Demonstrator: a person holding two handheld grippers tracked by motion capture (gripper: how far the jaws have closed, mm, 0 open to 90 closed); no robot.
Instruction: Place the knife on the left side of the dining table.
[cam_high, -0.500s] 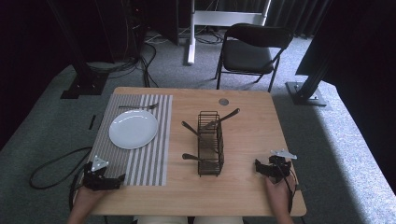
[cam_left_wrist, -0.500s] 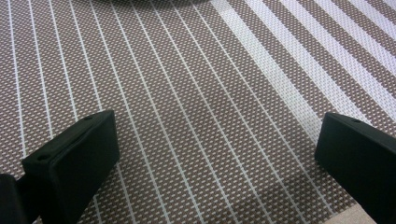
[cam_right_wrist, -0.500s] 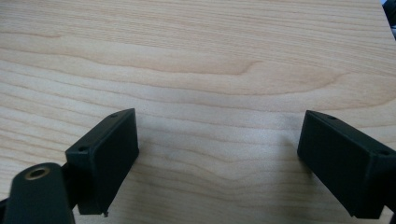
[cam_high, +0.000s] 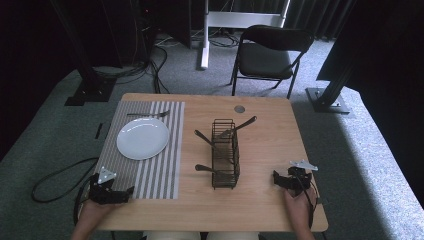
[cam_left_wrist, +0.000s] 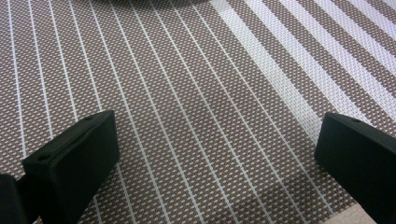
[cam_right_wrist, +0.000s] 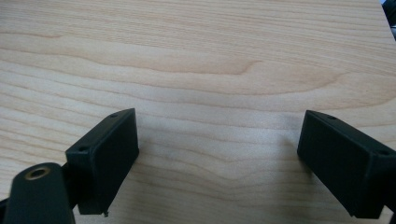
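Wooden table (cam_high: 260, 200), striped placemat (cam_high: 160, 175), grey carpet (cam_high: 50, 150); both grippers' jaws wide, empty.

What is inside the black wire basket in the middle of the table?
In the high view, the wire basket holds dark-handled utensils; three handles stick out over its sides. Their working ends lie inside, behind the wires, too small to identify, so I cannot tell forks from spoons.
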